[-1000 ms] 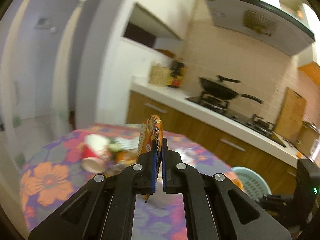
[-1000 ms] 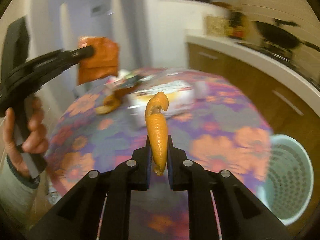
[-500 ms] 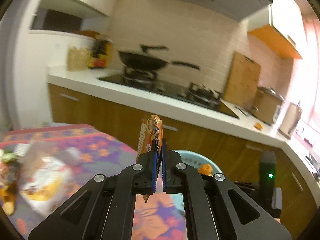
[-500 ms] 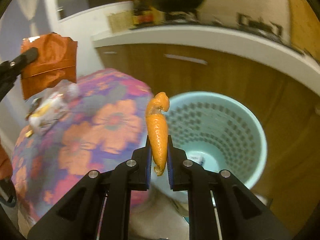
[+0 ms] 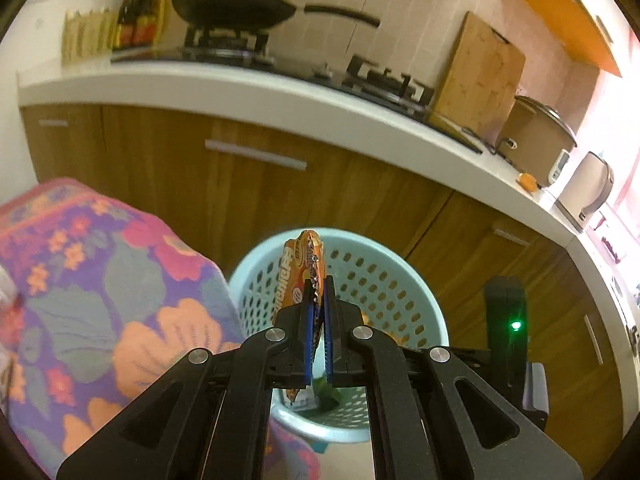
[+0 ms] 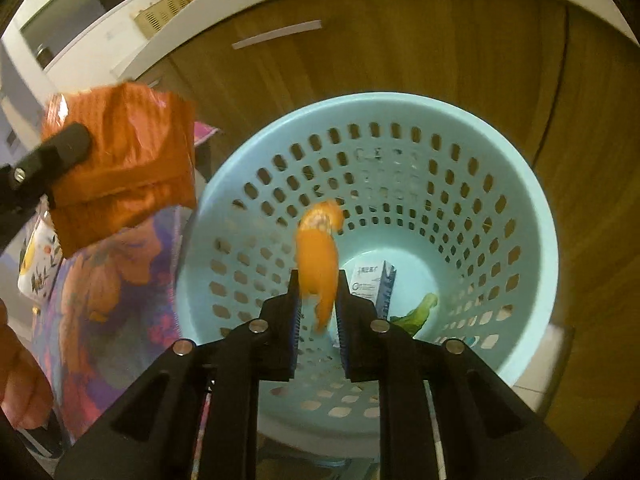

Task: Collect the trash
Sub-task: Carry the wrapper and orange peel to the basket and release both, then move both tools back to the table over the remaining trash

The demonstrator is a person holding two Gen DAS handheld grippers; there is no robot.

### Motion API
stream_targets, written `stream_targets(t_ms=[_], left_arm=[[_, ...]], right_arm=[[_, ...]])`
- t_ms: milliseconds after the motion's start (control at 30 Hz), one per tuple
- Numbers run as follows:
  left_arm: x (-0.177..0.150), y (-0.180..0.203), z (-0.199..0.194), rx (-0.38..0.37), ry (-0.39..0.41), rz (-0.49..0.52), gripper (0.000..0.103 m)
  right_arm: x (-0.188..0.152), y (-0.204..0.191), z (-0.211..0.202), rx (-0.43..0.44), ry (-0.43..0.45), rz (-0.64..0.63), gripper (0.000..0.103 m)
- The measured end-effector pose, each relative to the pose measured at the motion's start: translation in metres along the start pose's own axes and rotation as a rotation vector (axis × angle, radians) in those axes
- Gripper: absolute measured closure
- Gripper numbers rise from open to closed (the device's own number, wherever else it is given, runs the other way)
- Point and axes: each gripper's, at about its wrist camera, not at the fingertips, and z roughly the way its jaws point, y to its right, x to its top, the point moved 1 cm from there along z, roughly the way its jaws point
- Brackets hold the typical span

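Note:
My left gripper (image 5: 317, 284) is shut on an orange snack wrapper (image 5: 299, 272) and holds it above the near rim of a light blue perforated trash basket (image 5: 384, 276). From the right wrist view the wrapper (image 6: 120, 160) hangs to the left of the basket (image 6: 520, 208). My right gripper (image 6: 318, 280) is over the basket mouth with its jaws parted. An orange peel (image 6: 318, 252) sits blurred between them, loose from the pads. A small blue-and-white carton (image 6: 374, 282) and a green scrap (image 6: 418, 310) lie at the basket bottom.
The table with the flowered cloth (image 5: 100, 292) stands left of the basket. Wooden cabinets (image 5: 240, 184) and a white counter (image 5: 280, 100) with a stove and wok (image 5: 232, 12) run behind it. A white packet (image 6: 34, 260) lies on the table.
Both grippers swung from the table to over the basket. The right jaws have parted and the peel has come loose between them. The left still holds the wrapper.

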Motion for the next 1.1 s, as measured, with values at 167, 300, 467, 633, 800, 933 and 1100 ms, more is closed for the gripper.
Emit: stream_targets(t_ms=[167,300,467,633,800,933,1100], left_arm=[[-0.004,0.004,0.026,0.004,-0.062,0.012,0.101],[-0.008,0.012,0.042,0.023,-0.113,0.038,0.095],[-0.011,0.017,0.041,0.045,-0.104,0.076,0.064],[-0.016,0.012,0.025,0.055,-0.084,0.073,0.063],[-0.019,0.003,-0.005,0.071,-0.034,0.05,0.057],[-0.024,-0.004,-0.043,0.088,0.032,0.041,0.053],[-0.03,-0.011,-0.097,0.151,0.127,0.063,0.053]], right_arm=[[-0.001,0.011,-0.009,0.013,0.027,0.018,0.062],[-0.003,0.019,-0.02,0.027,0.044,0.037,0.062],[-0.006,0.012,-0.035,0.022,0.071,0.008,0.062],[-0.006,0.0,-0.047,0.024,0.1,-0.012,0.062],[-0.006,-0.016,-0.065,0.03,0.139,-0.042,0.062],[-0.005,-0.036,-0.078,0.047,0.172,-0.079,0.062],[-0.003,-0.075,-0.086,0.071,0.196,-0.158,0.062]])
